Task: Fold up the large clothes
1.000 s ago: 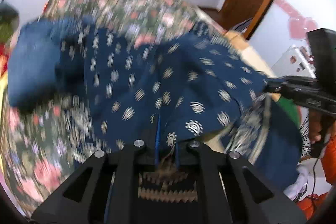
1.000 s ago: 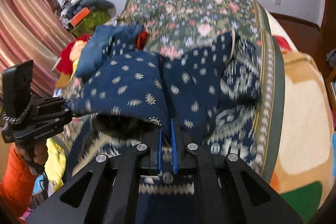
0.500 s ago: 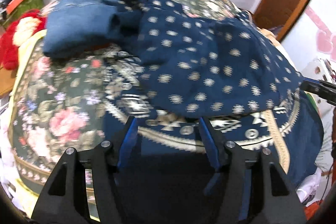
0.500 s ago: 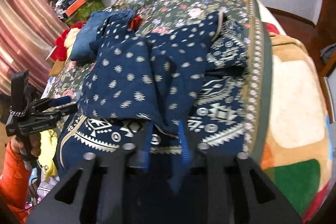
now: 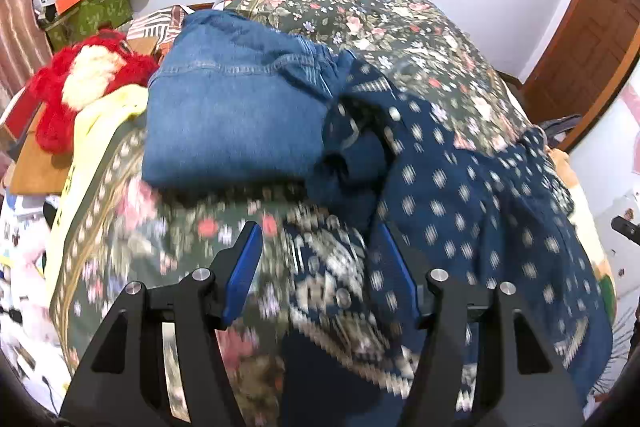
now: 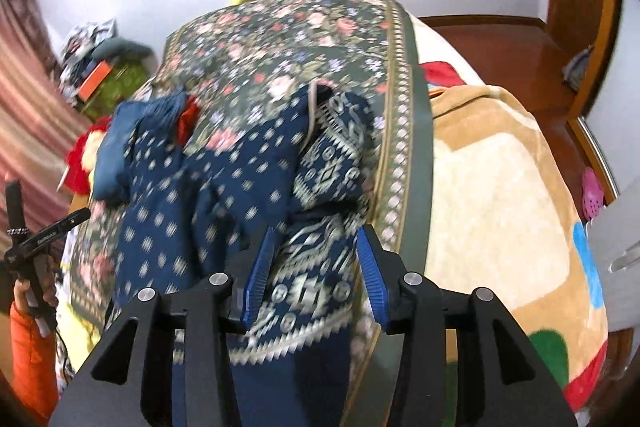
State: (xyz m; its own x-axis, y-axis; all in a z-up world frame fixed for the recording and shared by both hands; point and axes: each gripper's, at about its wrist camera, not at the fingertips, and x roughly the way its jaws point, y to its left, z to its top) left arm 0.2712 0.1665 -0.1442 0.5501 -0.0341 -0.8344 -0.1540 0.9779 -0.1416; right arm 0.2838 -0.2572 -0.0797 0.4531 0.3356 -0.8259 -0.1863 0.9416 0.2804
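Viewing from the left wrist: the left gripper (image 5: pixel 320 263) hangs with its jaws parted and nothing between the pads, above the near edge of the navy printed garment (image 5: pixel 460 195). That garment lies doubled on the floral bedspread (image 5: pixel 360 11), its patterned hem band (image 5: pixel 332 279) showing beneath the upper layer, its far end touching the folded denim piece (image 5: pixel 236 115). A likely fault: the upper layer, bunched and creased near the denim, may slide or spring open if the next grasp catches only one ply.

Viewing from the right wrist: the right gripper (image 6: pixel 316 275) has its jaws opening, the pads clear of the cloth, with only the hem band (image 6: pixel 308 287) below them. The garment (image 6: pixel 224 195) sits near the bedspread's bordered edge (image 6: pixel 404 131), beside the beige blanket (image 6: pixel 492 207). Its right fold is uneven, so a further fold would probably come out skewed unless the layers are first squared. The left gripper (image 6: pixel 76 218) appears at the far left, held by a hand.
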